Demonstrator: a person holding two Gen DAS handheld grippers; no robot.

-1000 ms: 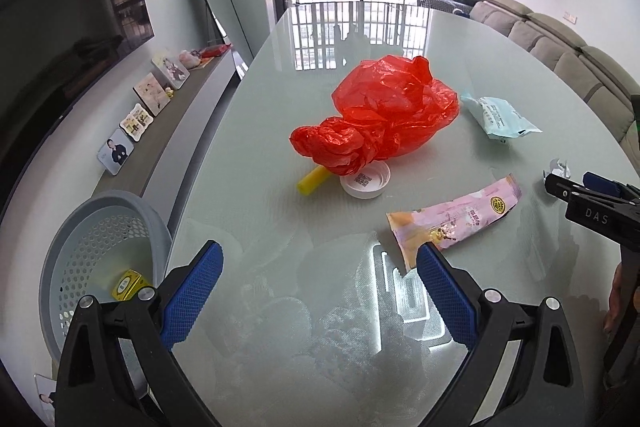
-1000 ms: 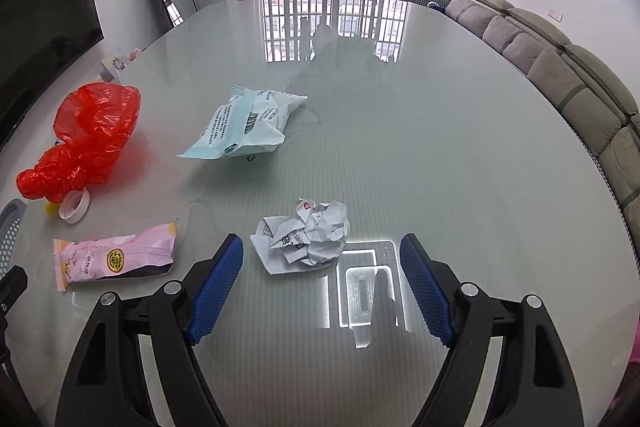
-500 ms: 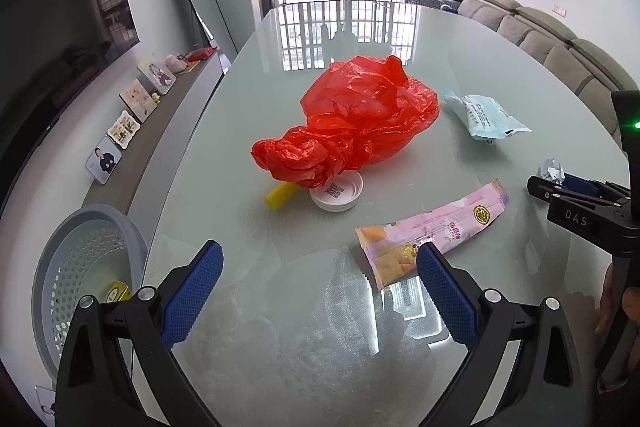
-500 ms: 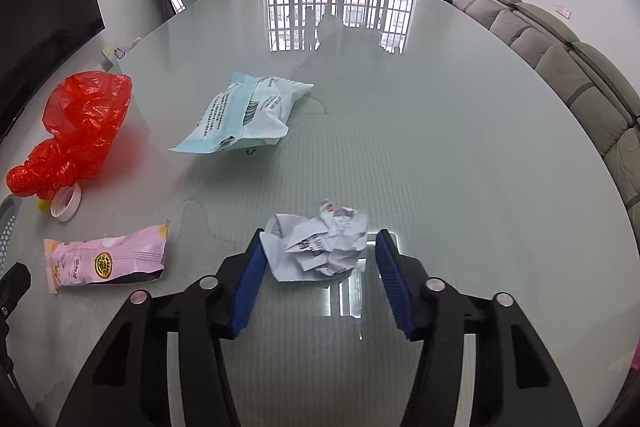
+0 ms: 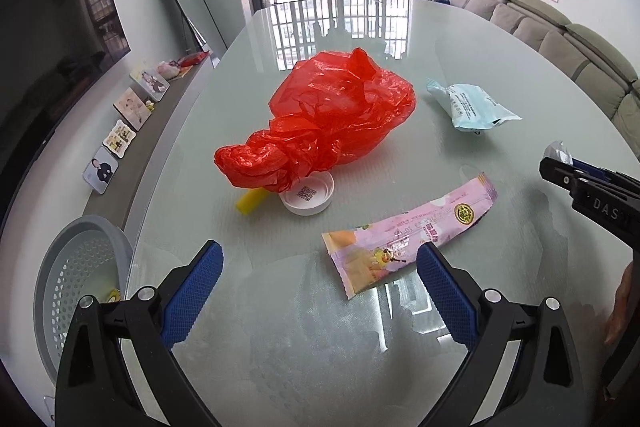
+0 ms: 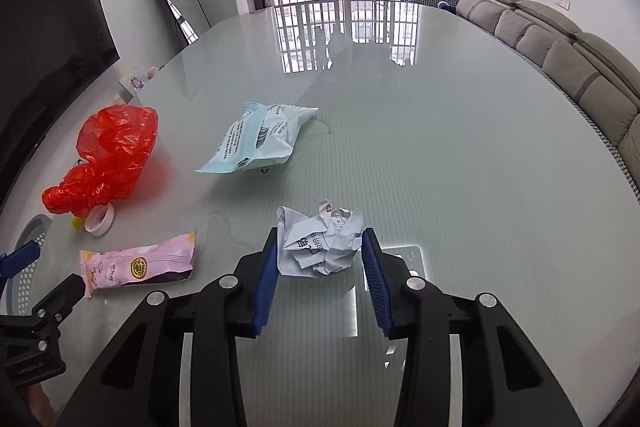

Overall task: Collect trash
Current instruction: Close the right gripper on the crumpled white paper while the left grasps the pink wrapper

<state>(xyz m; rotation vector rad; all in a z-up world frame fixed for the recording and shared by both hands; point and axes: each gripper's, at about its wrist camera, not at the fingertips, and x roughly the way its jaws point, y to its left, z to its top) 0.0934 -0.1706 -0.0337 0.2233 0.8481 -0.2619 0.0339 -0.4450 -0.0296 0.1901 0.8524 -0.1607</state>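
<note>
The right hand-held gripper [image 6: 320, 255] is closed on the paper ball [image 6: 320, 243], its blue pads pressing both sides, low on the glass tabletop [image 6: 460, 167]. The left hand-held gripper [image 5: 320, 291] stands wide with nothing between its pads, just before the pink wrapper [image 5: 412, 233]. Farther lie a white cap [image 5: 307, 193], a yellow piece [image 5: 250, 202] and the red bag [image 5: 324, 123], then the blue packet [image 5: 468, 105]. A basket [image 5: 60, 291] stands beside the tabletop at the left.
</note>
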